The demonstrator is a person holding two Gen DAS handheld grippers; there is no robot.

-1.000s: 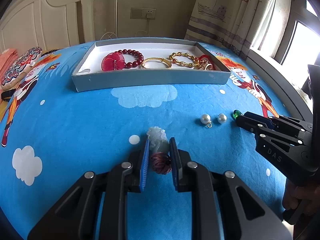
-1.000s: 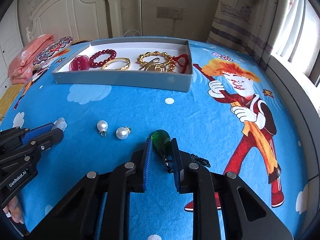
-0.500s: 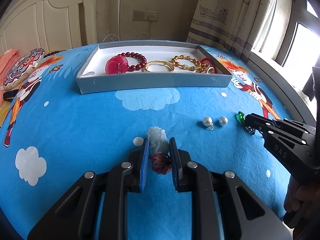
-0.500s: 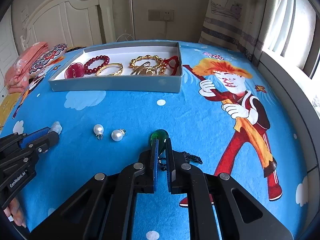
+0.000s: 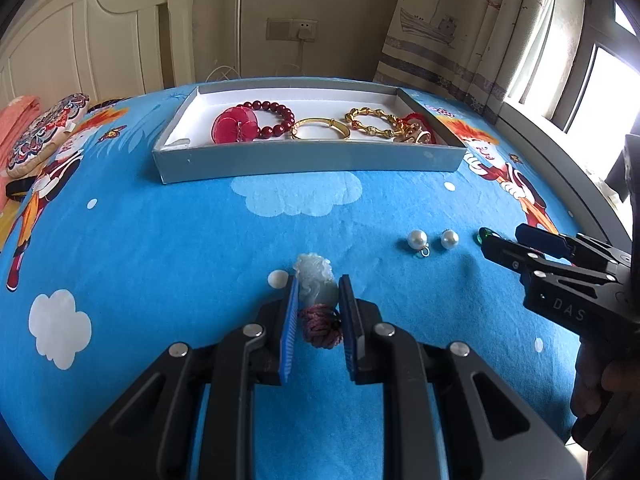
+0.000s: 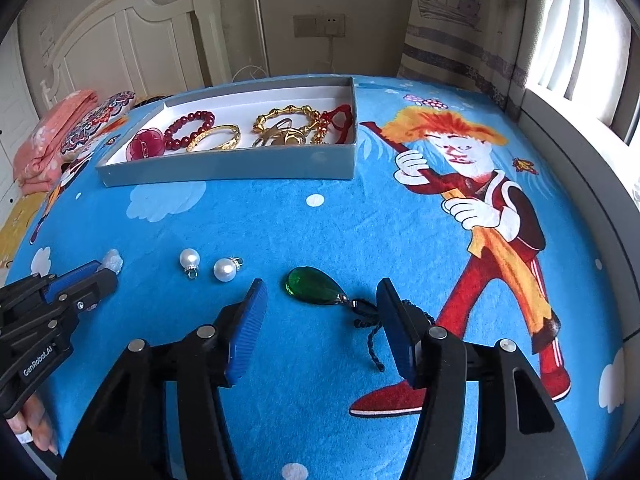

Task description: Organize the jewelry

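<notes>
While left claw (image 5: 319, 300) pinches jade pendant (image 5: 315, 283), right claw (image 6: 322, 304) spread around green pendant (image 6: 314, 291).

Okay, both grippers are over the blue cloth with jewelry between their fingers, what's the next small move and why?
Probably close the right gripper on the green pendant: its jaws stand wide open around the stone, which lies flat on the cloth. The left gripper already pinches the pale jade pendant, ready for the tray.
</notes>
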